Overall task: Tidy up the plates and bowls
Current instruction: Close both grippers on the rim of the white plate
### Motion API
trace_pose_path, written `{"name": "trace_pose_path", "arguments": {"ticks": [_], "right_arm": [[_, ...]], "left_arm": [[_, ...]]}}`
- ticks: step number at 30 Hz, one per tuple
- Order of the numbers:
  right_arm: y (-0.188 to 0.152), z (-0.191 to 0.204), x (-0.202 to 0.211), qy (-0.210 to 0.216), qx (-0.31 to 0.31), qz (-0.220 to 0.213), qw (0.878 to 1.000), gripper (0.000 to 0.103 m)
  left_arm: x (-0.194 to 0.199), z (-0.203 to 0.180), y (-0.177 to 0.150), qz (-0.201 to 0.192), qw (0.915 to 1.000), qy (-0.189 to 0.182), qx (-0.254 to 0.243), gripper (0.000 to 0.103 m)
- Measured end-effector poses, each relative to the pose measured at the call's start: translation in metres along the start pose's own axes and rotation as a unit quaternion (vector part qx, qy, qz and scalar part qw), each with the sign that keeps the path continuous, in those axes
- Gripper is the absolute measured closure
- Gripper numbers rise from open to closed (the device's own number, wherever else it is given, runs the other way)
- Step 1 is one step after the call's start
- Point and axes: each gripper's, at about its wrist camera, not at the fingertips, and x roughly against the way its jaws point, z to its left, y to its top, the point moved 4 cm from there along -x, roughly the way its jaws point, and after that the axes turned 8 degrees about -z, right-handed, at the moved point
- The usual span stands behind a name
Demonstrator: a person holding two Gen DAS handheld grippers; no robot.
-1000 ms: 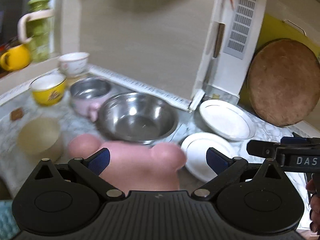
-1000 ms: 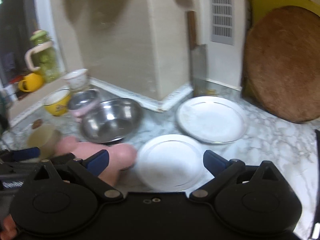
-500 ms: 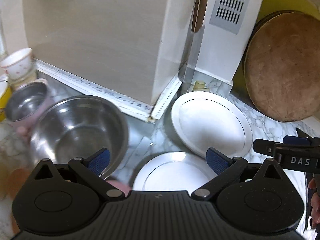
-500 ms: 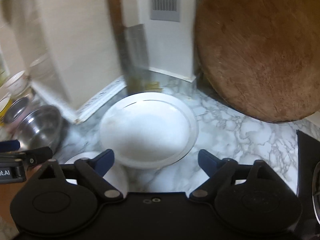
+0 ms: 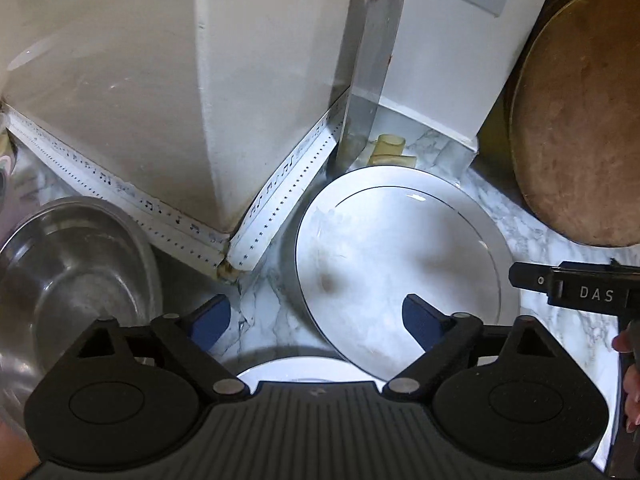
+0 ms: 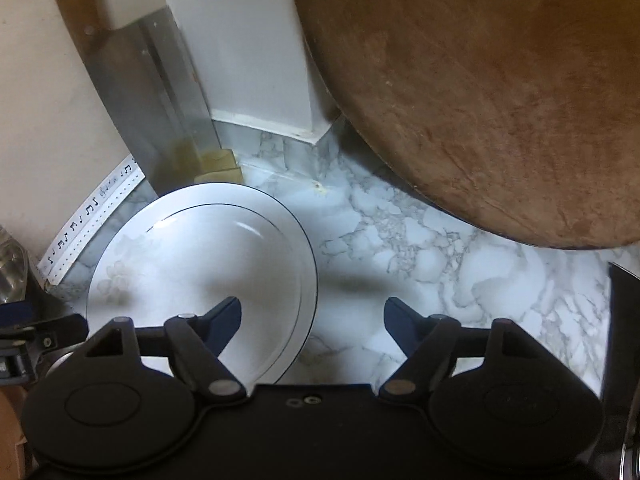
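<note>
A large white plate (image 5: 400,248) with a thin dark rim line lies on the marble counter (image 5: 568,344) by the wall corner. My left gripper (image 5: 316,318) hangs over the plate's left rim, one finger over the marble and the other above the plate. Its jaws are closing and no pad touches the rim. My right gripper (image 6: 313,316) straddles the right rim of the same plate (image 6: 192,264) in the same way, jaws closing, pads clear of it. A smaller white plate (image 5: 304,372) shows just under my left gripper. A steel bowl (image 5: 72,272) sits at the left.
A round wooden cutting board (image 6: 480,100) leans on the wall at the right, close to the plate. A cleaver (image 6: 148,100) stands against the wall corner behind the plate. A dark object (image 6: 624,340) borders the counter at the far right.
Both grippers have swung right and down from the bowls to the large plate. The cups, small bowls and pink object have left view. Both pairs of jaws stand narrower.
</note>
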Motion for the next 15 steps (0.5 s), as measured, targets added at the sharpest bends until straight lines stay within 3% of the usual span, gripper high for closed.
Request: {"name": "trace_pose_path", "arguments": {"ticks": [3,6,15], "right_arm": [[0.004,-0.002,-0.01,0.007,0.003,0.013,1.0,0.038],[0.007,-0.007,-0.016,0.019,-0.011,0.026,0.999,0.051],[0.009,-0.012,-0.035,0.042,-0.023,0.049,0.998,0.064]], "left_arm": [[-0.01,-0.003,0.004,0.009,1.0,0.001,-0.002,0.024],[-0.019,-0.003,0.007,0.014,0.9999,0.007,0.003,0.024],[-0.034,0.0,0.01,0.029,0.9994,0.01,0.014,0.025]]}}
